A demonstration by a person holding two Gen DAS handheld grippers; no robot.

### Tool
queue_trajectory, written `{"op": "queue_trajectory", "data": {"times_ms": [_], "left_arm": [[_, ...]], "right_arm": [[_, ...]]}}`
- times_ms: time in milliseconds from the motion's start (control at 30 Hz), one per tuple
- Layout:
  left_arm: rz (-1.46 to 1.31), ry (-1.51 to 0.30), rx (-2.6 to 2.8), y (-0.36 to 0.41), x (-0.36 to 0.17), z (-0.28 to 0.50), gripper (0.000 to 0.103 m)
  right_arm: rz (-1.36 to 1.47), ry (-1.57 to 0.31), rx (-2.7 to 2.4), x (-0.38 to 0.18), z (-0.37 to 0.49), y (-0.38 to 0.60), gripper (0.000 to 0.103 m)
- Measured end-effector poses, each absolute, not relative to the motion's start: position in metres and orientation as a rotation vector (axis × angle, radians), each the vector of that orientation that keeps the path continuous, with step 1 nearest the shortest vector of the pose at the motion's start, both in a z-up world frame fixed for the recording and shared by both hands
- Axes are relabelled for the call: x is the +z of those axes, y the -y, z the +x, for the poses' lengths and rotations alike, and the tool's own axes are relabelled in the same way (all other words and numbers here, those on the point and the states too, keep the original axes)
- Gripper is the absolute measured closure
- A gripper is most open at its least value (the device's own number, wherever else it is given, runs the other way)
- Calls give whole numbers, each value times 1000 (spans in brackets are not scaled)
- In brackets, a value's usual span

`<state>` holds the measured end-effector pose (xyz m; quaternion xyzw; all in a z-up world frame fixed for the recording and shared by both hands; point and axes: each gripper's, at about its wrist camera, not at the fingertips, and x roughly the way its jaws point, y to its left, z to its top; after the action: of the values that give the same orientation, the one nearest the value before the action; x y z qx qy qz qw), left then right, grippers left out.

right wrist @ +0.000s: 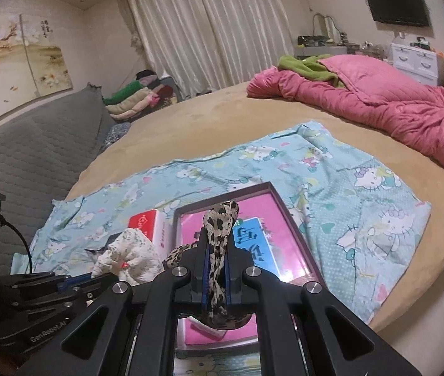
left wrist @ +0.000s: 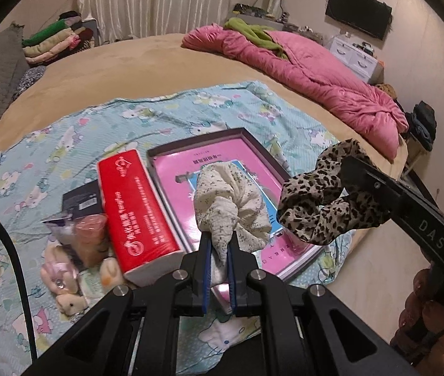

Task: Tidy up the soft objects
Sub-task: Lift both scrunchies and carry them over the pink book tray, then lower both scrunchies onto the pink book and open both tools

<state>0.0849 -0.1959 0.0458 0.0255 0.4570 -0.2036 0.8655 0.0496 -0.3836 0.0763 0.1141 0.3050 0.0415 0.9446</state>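
Observation:
My left gripper [left wrist: 218,241] is shut on a cream floral scrunchie [left wrist: 234,200] and holds it above a shallow box with a pink lining [left wrist: 171,169]. My right gripper [right wrist: 217,235] is shut on a leopard-print scrunchie [right wrist: 218,219], held above the same box [right wrist: 284,219]. In the left wrist view the leopard scrunchie [left wrist: 322,200] hangs at the right, over the box's right edge. In the right wrist view the cream scrunchie [right wrist: 131,257] shows at the lower left.
A red tissue pack [left wrist: 137,206] lies left of the box on a blue Hello Kitty cloth [left wrist: 65,144]. Small plush toys [left wrist: 65,279] and a packet [left wrist: 90,238] lie further left. A pink quilt [left wrist: 309,72] lies at the bed's far right.

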Motion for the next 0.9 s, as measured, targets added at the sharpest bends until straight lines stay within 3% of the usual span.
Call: {"op": "queue_trajectory", "data": {"times_ms": [900], "left_arm": [[93,-1097,-443,235,-26,122,94]], "right_arm": [[188,-733,-8,14,69,403,96]]}}
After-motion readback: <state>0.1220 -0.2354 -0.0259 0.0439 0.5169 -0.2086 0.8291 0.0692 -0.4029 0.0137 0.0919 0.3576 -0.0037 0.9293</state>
